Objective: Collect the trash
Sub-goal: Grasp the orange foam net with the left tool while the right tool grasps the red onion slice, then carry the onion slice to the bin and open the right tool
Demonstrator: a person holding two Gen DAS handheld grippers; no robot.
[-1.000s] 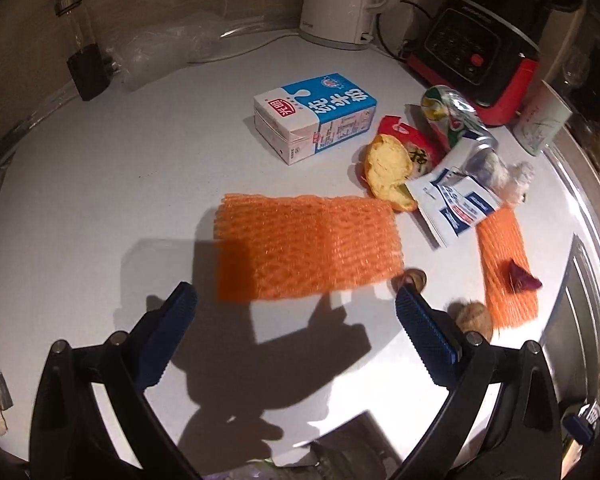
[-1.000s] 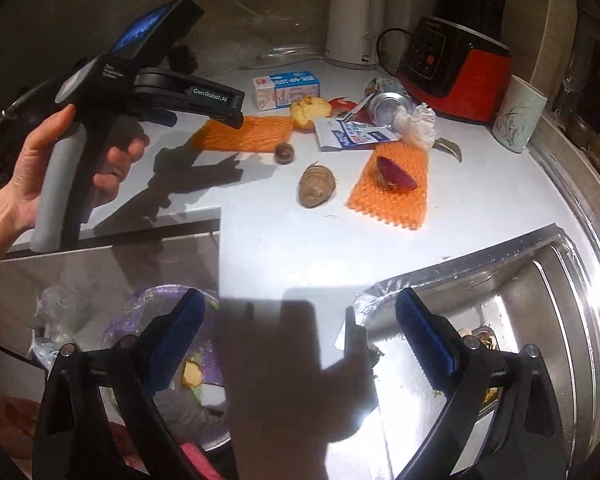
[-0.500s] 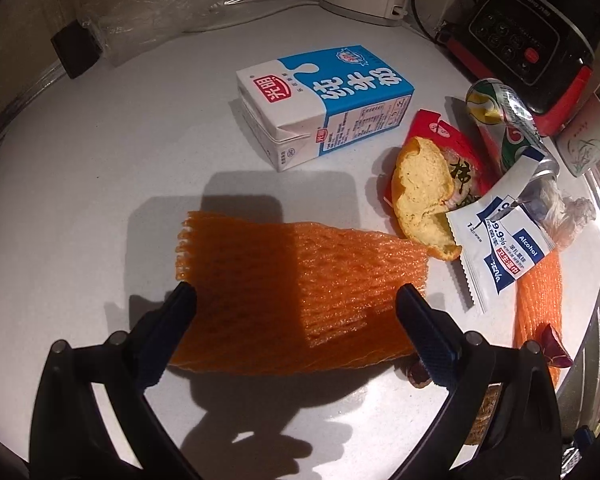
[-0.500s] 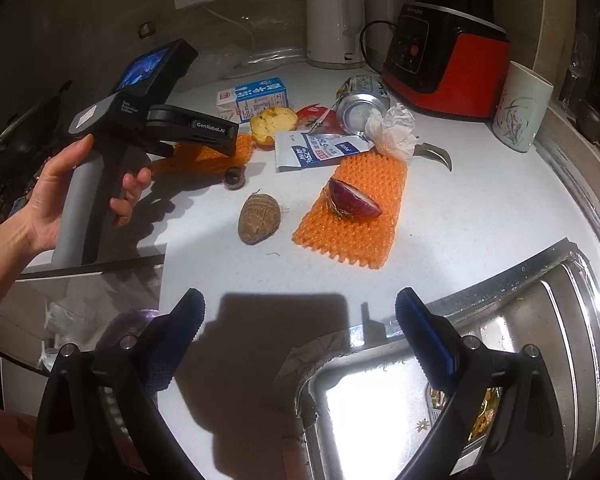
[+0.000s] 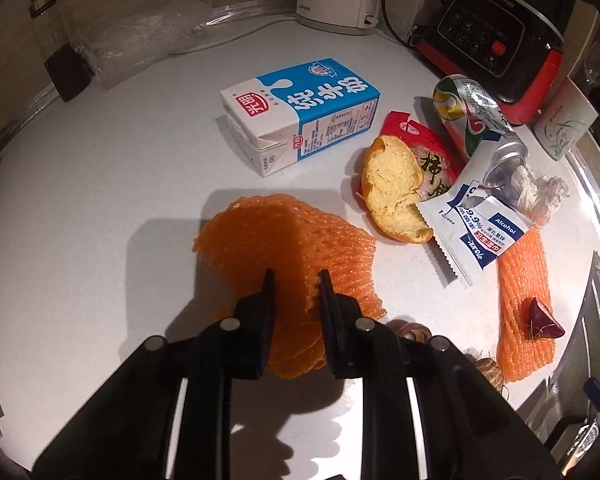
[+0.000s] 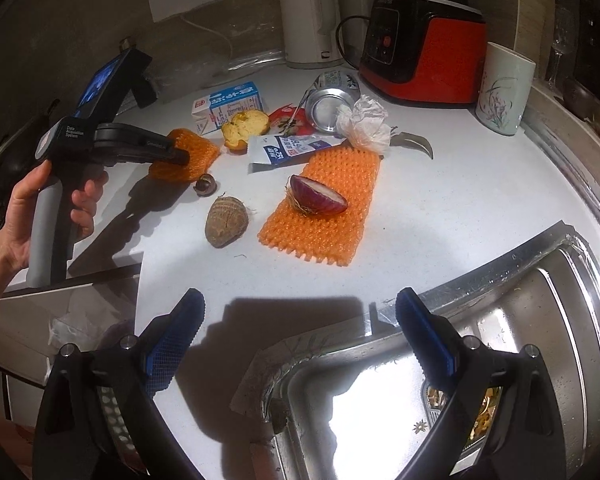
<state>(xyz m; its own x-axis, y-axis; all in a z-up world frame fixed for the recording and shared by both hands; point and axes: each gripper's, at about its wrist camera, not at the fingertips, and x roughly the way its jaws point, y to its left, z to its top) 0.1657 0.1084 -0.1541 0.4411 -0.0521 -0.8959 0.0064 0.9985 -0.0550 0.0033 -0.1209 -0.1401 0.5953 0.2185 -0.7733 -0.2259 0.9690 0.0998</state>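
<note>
Left wrist view: left hand-held gripper, jaws just closed, pinching bunched orange foam net on white tabletop; net sits between the pads, spilling forward. Advice: lift straight up, keeping the pinch firm, since the mesh looks springy. Milk carton lies beyond. Right hand-held gripper, jaws wide, empty, near the sink corner, well apart from second net.

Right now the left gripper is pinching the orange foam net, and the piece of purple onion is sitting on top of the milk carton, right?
Not quite. The left gripper, whose jaws have just been closing, does pinch the orange foam net. But the onion piece sits on the other orange net, apart from the milk carton, as the right wrist view shows.
</note>
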